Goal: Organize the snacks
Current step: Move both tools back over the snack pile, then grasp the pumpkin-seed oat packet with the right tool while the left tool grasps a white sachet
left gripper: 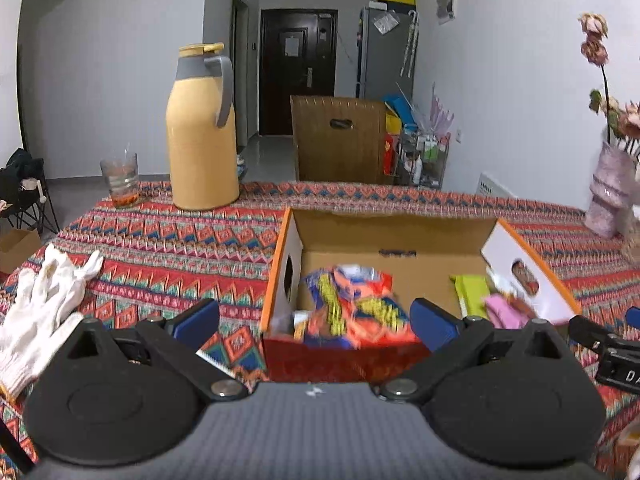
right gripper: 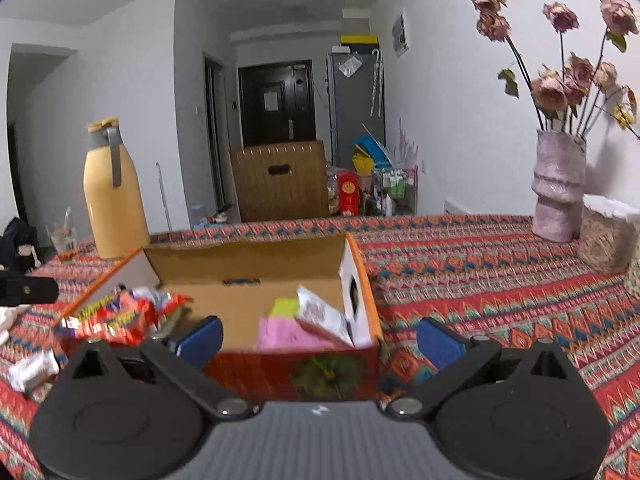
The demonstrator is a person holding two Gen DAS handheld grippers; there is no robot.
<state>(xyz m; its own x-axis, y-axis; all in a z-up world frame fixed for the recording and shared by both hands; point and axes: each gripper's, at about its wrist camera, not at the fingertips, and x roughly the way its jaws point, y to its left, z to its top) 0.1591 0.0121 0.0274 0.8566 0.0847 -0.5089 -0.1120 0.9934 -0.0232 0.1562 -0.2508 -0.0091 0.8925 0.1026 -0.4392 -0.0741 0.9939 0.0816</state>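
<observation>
Both jaws spread, snacks [left gripper: 354, 306] in box [left gripper: 396, 236], seemingly blurred

both wrist views low, close, facing the shared, slightly blurred box [left gripper: 384, 240]

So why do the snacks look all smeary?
Left wrist view: motion blur smears the orange snack bag in the cardboard box; the yellow flask behind stays crisp. Right wrist view: the same bag is softly blurred; fisheye bends the walls.

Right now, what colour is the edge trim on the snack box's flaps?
Orange trim on the box flaps, white-faced inside; clearest in the right wrist view.
</observation>
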